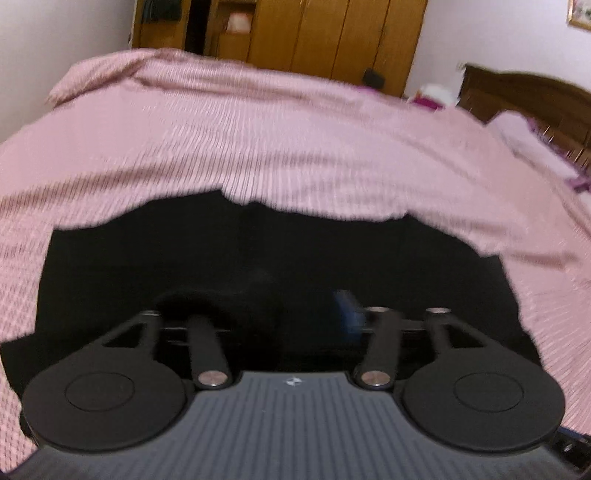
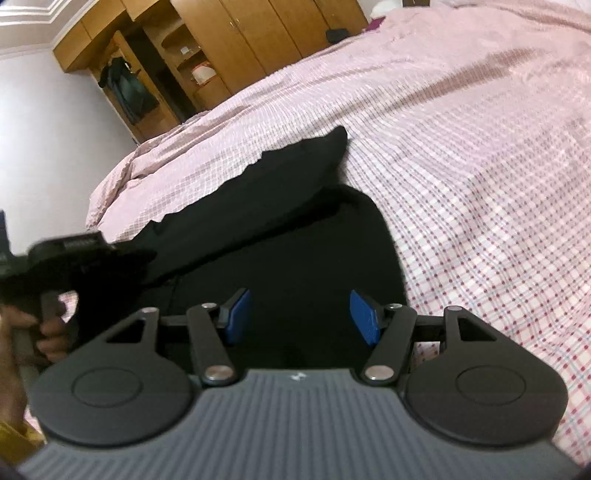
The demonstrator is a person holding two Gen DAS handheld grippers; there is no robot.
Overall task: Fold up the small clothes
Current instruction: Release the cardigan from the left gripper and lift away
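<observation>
A black garment (image 1: 258, 251) lies spread on the pink checked bedspread (image 1: 258, 147). In the left wrist view my left gripper (image 1: 295, 321) is low over it; its arms stand wide apart and black cloth bunches by the left finger, so its hold is unclear. In the right wrist view the garment (image 2: 295, 229) stretches toward the upper left. My right gripper (image 2: 301, 317) hovers over the cloth with its blue pads (image 2: 364, 317) wide apart and empty. The left gripper (image 2: 85, 254) shows at the left edge, held by a hand, with black cloth against it.
A wooden wardrobe (image 1: 332, 33) stands behind the bed. A dark wooden headboard (image 1: 528, 96) and pillow are at the right. The bedspread (image 2: 480, 166) extends widely to the right of the garment.
</observation>
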